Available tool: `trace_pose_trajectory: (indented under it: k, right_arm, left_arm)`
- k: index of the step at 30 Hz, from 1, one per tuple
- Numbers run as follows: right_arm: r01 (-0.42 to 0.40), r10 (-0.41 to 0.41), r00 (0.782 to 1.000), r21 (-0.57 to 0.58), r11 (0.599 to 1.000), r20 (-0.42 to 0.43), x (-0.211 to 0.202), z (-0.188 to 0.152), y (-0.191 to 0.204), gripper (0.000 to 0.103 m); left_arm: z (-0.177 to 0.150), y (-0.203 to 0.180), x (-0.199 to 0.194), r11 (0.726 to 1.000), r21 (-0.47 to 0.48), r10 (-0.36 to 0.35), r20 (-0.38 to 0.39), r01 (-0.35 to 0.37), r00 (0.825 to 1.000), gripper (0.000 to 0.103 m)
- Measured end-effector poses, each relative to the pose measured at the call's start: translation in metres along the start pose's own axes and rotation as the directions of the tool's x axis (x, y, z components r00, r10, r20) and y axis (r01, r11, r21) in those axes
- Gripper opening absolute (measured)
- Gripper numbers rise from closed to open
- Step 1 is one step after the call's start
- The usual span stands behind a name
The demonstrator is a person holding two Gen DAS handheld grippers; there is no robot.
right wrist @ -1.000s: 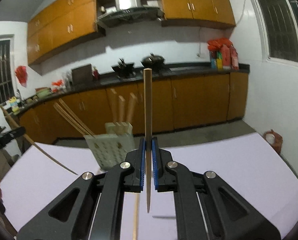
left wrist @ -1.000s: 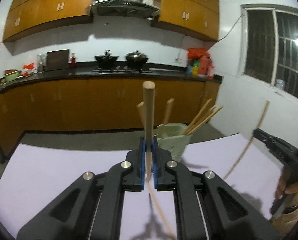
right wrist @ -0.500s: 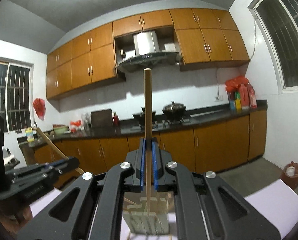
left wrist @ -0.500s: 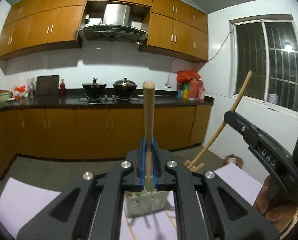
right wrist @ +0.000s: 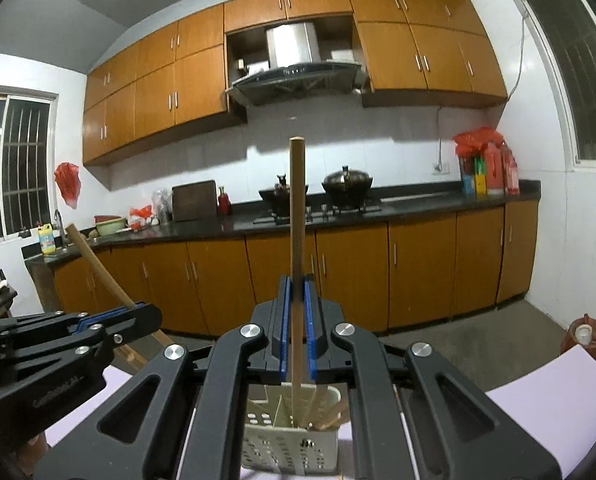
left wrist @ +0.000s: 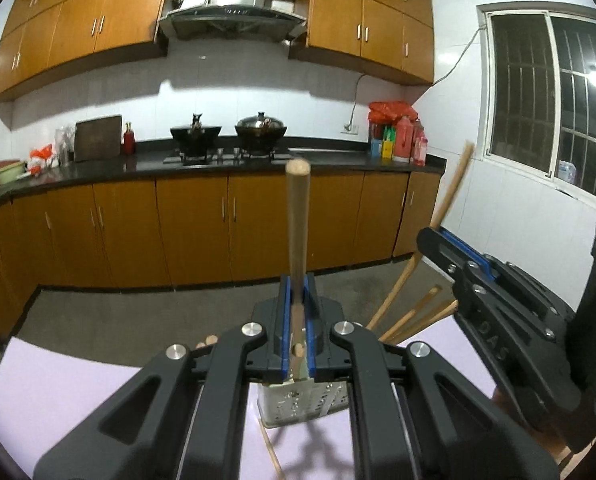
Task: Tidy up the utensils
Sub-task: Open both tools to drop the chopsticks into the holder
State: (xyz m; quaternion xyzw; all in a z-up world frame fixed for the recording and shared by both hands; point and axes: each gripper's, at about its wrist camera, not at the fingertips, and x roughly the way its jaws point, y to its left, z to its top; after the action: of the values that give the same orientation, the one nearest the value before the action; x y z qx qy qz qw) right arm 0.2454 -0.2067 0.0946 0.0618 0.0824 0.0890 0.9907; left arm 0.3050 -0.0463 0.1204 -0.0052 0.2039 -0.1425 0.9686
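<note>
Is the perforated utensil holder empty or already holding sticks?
Already holding sticks. In the right wrist view several wooden sticks lean inside the utensil holder, and a divider shows inside it. How many sticks: cannot tell.

The utensil holder (right wrist: 294,444) stands on the table (right wrist: 553,408), sticks (right wrist: 329,416) leaning in it toward two o'clock. Both grippers sit above it, left gripper (right wrist: 138,312) at nine o'clock of the right gripper (right wrist: 296,336). Counter (right wrist: 417,200) lies behind at twelve o'clock.
</note>
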Motion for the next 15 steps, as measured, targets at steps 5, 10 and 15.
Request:
trace_pose_trajectory:
  k: [5, 10, 15]
  right_arm:
    - [0.006, -0.006, 1.000, 0.001, 1.000, 0.019, -0.017, 0.008, -0.001, 0.036]
    - [0.040, -0.040, 0.999, 0.011, 0.999, 0.030, -0.051, 0.014, -0.014, 0.036]
    - [0.105, -0.103, 0.993, 0.026, 0.994, -0.065, -0.082, -0.017, -0.039, 0.036]
  left_arm:
    - [-0.002, 0.005, -0.007, 1.000, -0.009, 0.001, 0.016, -0.001, 1.000, 0.017]
    - [-0.005, 0.011, -0.040, 1.000, -0.030, -0.002, 0.060, 0.004, 0.998, 0.022]
    - [-0.033, 0.024, -0.080, 0.998, -0.062, 0.033, 0.072, -0.028, 0.997, 0.028]
